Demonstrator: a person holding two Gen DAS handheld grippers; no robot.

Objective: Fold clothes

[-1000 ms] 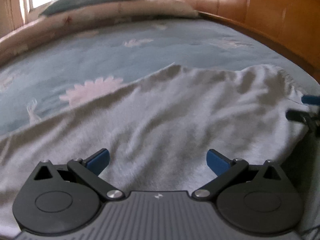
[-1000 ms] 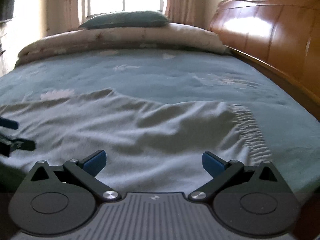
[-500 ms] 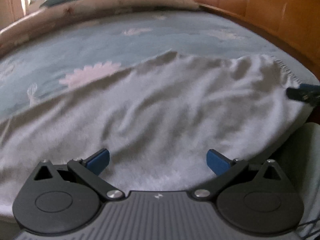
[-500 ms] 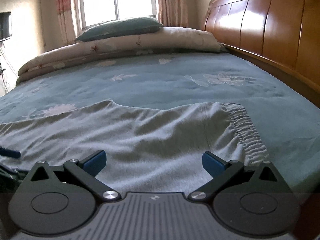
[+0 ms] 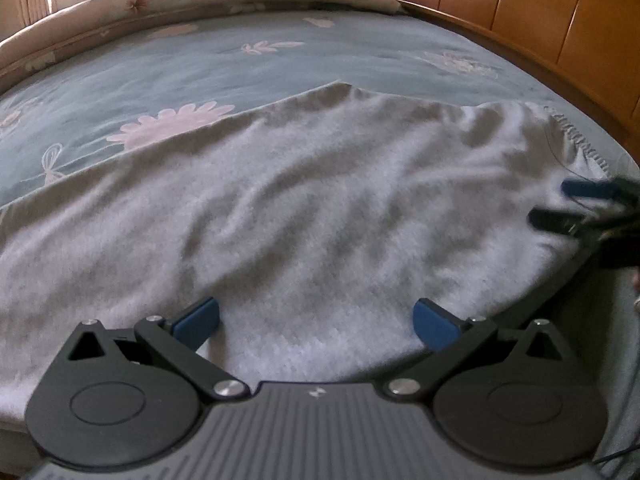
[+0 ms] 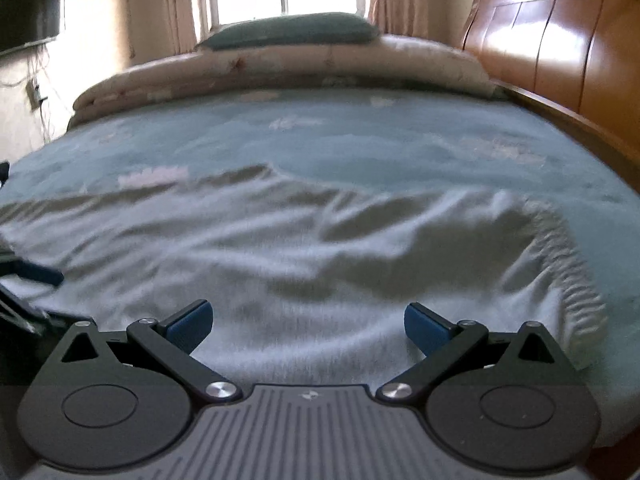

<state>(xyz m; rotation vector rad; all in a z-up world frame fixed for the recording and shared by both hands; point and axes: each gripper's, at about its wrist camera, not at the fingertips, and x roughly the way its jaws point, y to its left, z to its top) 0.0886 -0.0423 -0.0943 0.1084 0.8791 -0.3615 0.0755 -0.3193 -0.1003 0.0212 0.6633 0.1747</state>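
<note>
Both grippers, left (image 5: 316, 322) and right (image 6: 306, 322), gape wide over the grey trousers (image 5: 300, 216). The trousers' near edge is hidden beneath them; the right view is blurred.

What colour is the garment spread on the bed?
Light grey garment, plain with no print; clearest in the left wrist view.

grey trousers (image 6: 320, 248) on bed (image 6: 360, 136), right gripper (image 6: 308, 322) open

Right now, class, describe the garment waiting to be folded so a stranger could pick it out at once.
Start at the bed with the wooden headboard and teal flowered bedspread. Across its near edge, under both open claws, lies a pair of grey trousers. Its plain grey fleece and gathered elastic waistband set it apart from the patterned bedding.
</note>
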